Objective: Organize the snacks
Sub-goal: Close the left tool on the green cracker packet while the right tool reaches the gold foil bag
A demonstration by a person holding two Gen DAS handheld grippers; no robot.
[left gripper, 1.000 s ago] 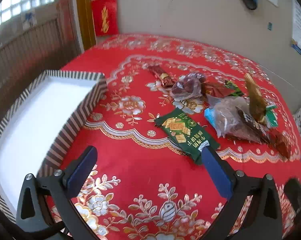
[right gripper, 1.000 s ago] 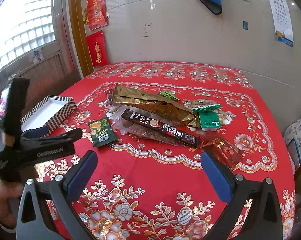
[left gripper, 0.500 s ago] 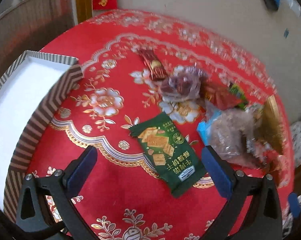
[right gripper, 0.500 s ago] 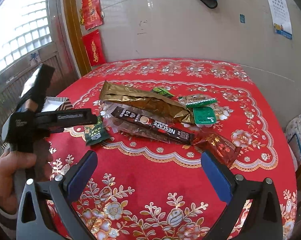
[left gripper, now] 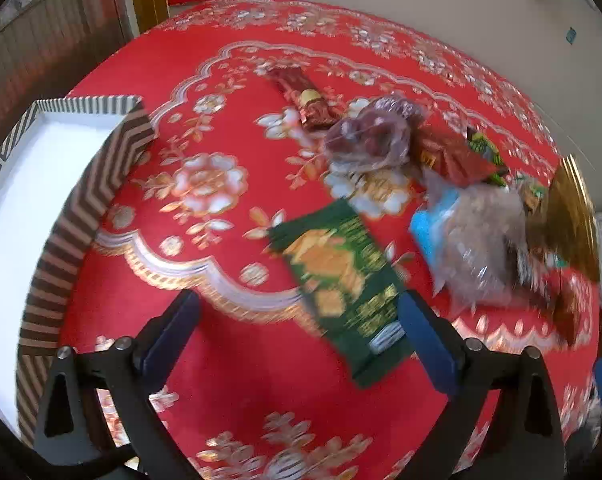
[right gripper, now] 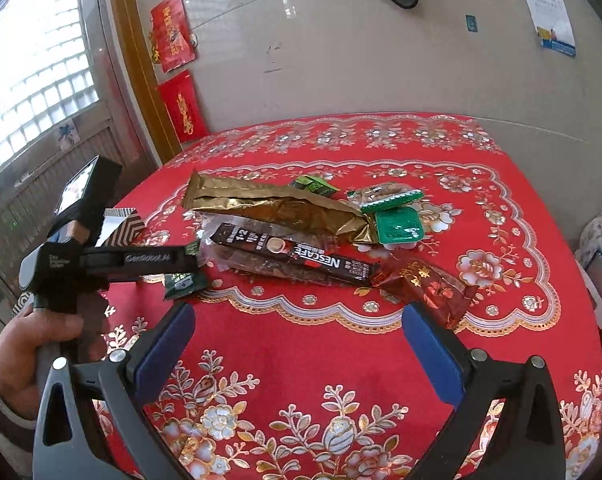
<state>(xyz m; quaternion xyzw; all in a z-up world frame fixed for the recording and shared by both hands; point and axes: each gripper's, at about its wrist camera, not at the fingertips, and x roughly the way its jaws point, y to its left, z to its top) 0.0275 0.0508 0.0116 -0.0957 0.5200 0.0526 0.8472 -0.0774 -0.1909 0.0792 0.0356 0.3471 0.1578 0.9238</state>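
A green cracker packet point(left gripper: 341, 284) lies on the red floral tablecloth, its near end just inside the right finger of my open left gripper point(left gripper: 297, 316). In the right wrist view the same green cracker packet point(right gripper: 183, 280) shows under the left gripper's body point(right gripper: 141, 260). Behind it lie a clear bag of brown snacks point(left gripper: 477, 248), a bag of dates point(left gripper: 369, 136), a red candy wrapper point(left gripper: 305, 96) and a gold pouch point(right gripper: 269, 204). A black Nescafe stick point(right gripper: 297, 256) and a red packet point(right gripper: 425, 284) lie ahead of my open right gripper point(right gripper: 297, 332), which holds nothing.
A striped box point(left gripper: 89, 208) with a white inside stands at the table's left edge. Green packets point(right gripper: 397, 224) lie beyond the gold pouch. A person's hand point(right gripper: 25, 352) holds the left gripper. A wall and a wooden door frame point(right gripper: 137, 60) stand behind the table.
My left gripper has moved forward and down towards the green cracker packet, which now reaches between its fingers. The right gripper has stayed in place, open.
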